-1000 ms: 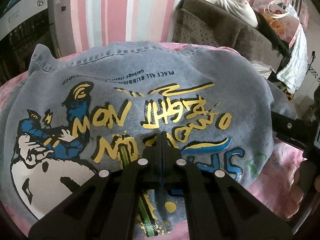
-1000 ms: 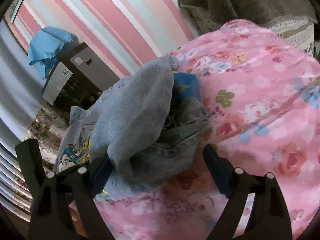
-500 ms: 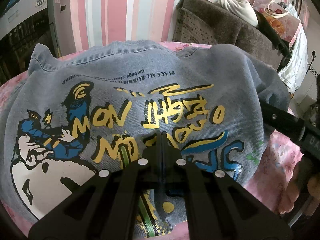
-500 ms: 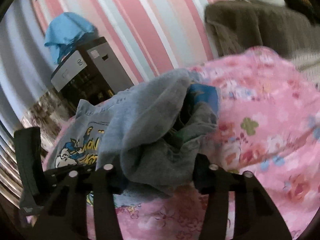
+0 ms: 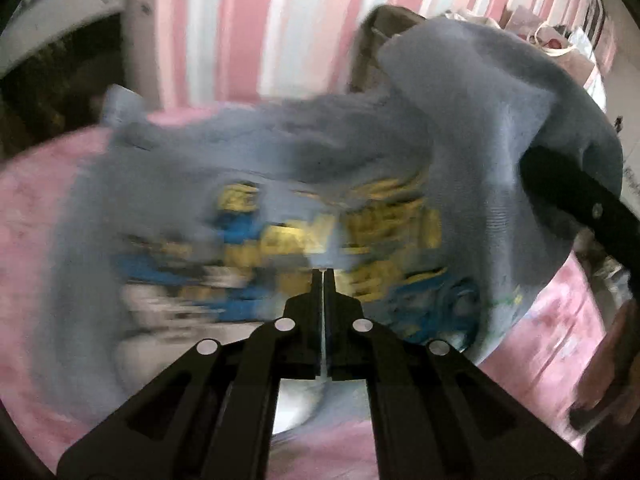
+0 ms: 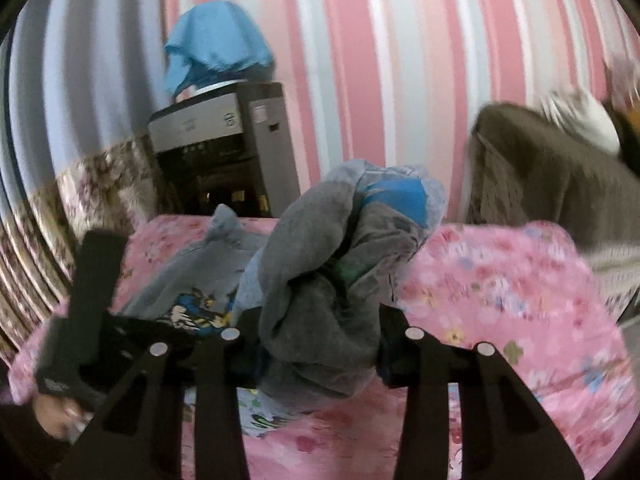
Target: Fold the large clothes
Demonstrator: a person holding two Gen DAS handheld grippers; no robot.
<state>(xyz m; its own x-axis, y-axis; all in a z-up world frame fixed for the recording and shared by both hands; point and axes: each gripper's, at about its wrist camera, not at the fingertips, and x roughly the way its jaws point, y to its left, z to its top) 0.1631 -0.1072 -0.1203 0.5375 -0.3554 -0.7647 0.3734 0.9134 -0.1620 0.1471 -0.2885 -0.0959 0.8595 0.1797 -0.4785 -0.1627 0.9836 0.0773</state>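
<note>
Both of my wrist feeds bow hard at the rim, with black vignette corners. On the left view, motion blur smears the blue-grey denim jacket with its yellow and blue print (image 5: 304, 216) into streaks from nine to three o'clock; the lettering is unreadable. My black two-finger left gripper (image 5: 323, 276) stays crisp at six o'clock. Light is soft, even indoor light, brightest on the pink and white striped wall (image 5: 280, 28) at twelve; no glare. The right view is sharper at centre, though the brown upholstered chair (image 6: 540, 172) at two o'clock blurs. Shadow pools inside the bunched folds (image 6: 332, 264) and under the jacket.
</note>
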